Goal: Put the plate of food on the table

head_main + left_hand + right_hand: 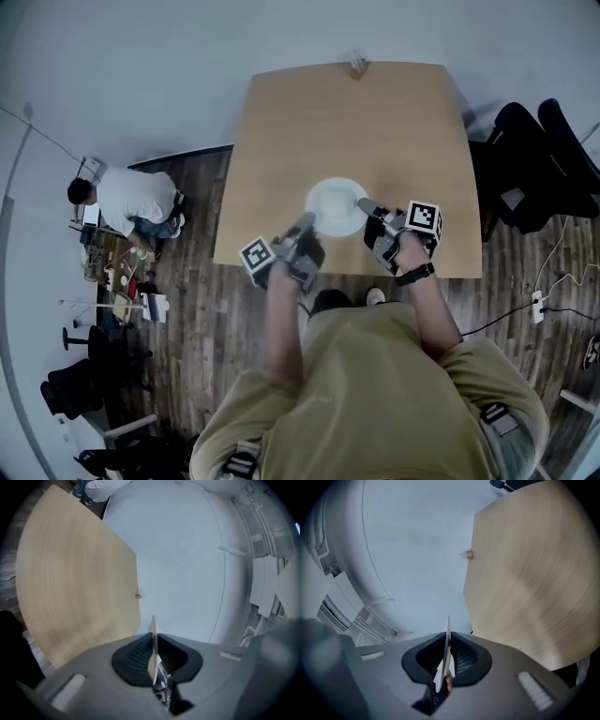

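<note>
Left gripper view: the left gripper has its jaws nearly together, the black pads pressed on the thin white rim of the plate, which shows edge-on between them. In the right gripper view the right gripper grips the same way, its pads clamped on the opposite rim of the plate, also seen edge-on.

In the head view the plate sits between the two grippers, over the table and close to the middle of its near edge. The left gripper holds the plate's near-left rim and the right gripper its right rim. Whether the plate rests on the wood or hangs just above it cannot be told. The plate looks plain white from above, and no food can be made out on it.

The rest of the tabletop is bare apart from a small object at the middle of the far edge, well apart from the plate. Nothing stands between the plate and the wood around it.

Off the table's left side a person in a white shirt crouches on the wooden floor among clutter. Black chairs stand by the table's right edge, with cables on the floor near them.
</note>
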